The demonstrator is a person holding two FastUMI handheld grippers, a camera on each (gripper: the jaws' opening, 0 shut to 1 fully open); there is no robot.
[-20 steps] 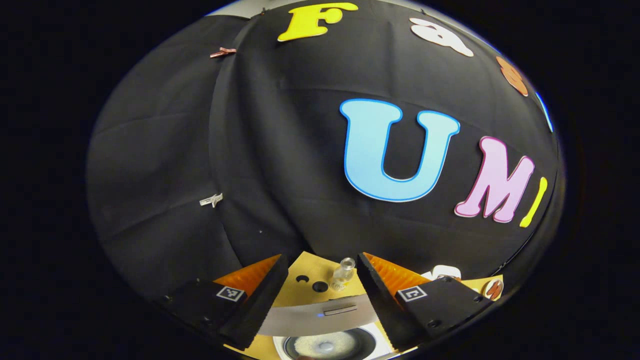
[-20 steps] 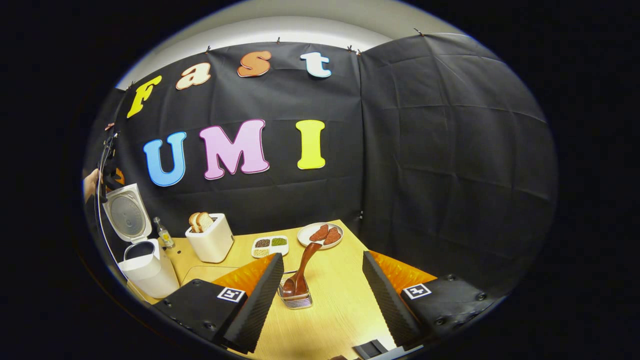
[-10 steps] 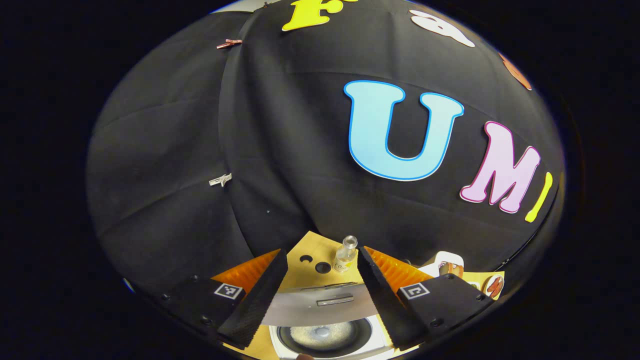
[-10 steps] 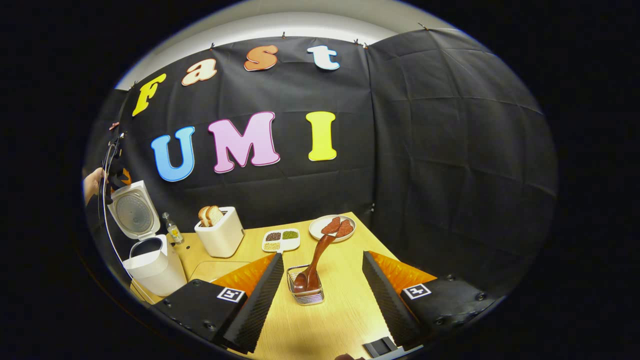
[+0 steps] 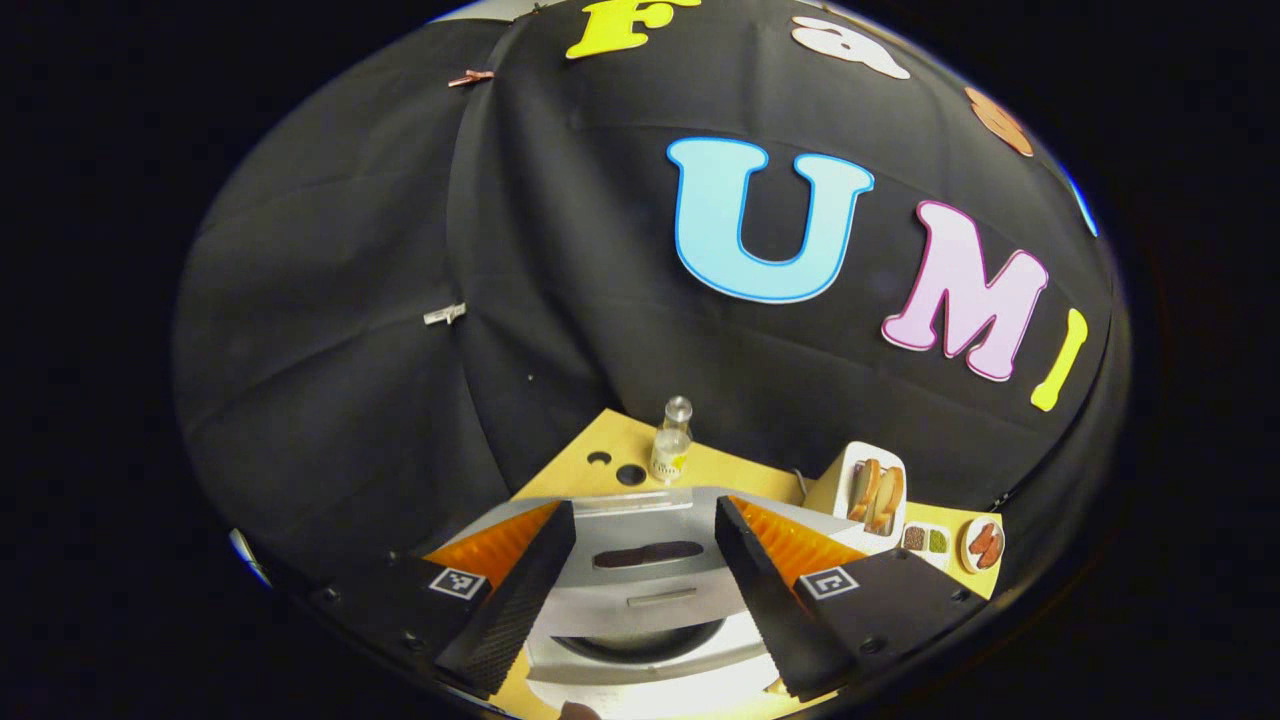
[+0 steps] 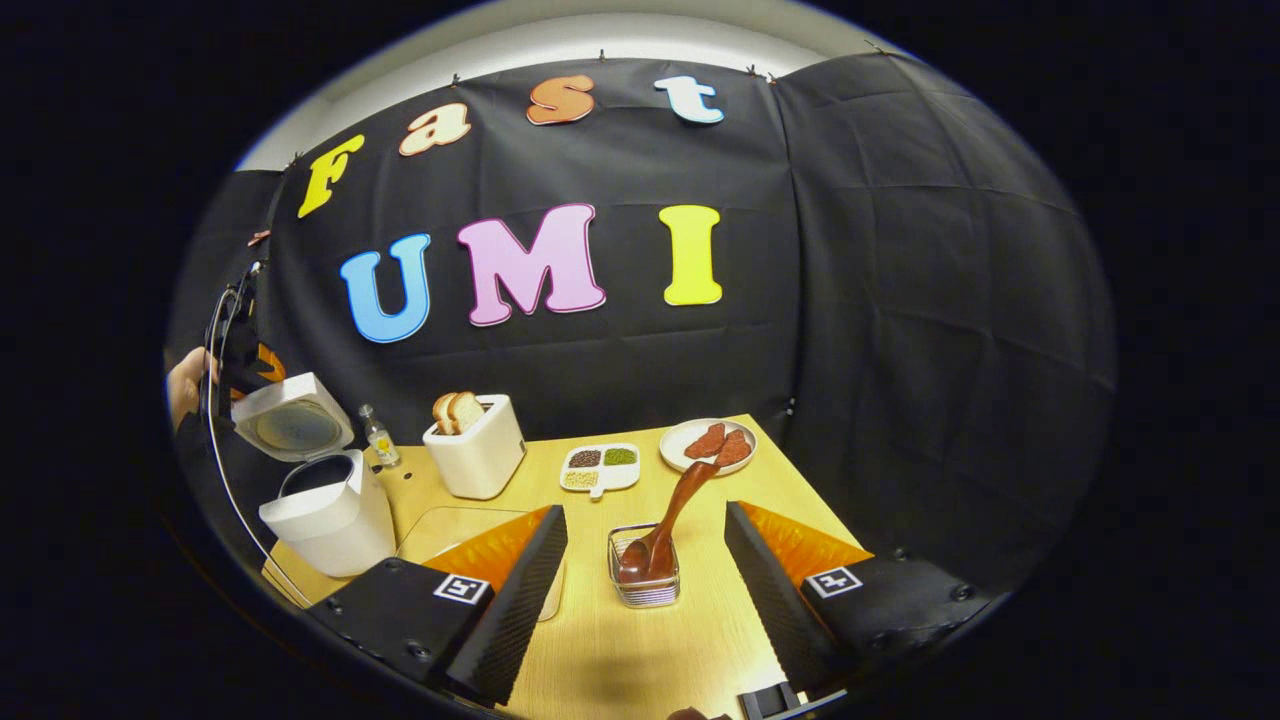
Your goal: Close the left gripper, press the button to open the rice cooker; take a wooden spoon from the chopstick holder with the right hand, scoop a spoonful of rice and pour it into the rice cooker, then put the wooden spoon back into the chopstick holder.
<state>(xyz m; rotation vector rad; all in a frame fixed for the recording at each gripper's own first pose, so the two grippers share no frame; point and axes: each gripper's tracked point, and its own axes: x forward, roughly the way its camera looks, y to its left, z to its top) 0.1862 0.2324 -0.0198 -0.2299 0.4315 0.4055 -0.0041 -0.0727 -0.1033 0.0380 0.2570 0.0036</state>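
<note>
Rice cooker (image 5: 650,640) pot under its lid (image 5: 645,570)

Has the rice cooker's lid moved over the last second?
Yes. In the right gripper view the lid has swung down from near upright toward the cooker body, which has kept its place beside the small bottle. It isn't shut yet.

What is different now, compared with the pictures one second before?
The rice cooker's lid has swung down from upright to half closed over the pot, with the left tool above it. The right tool stays open, and the wooden spoon still stands in its holder.
</note>
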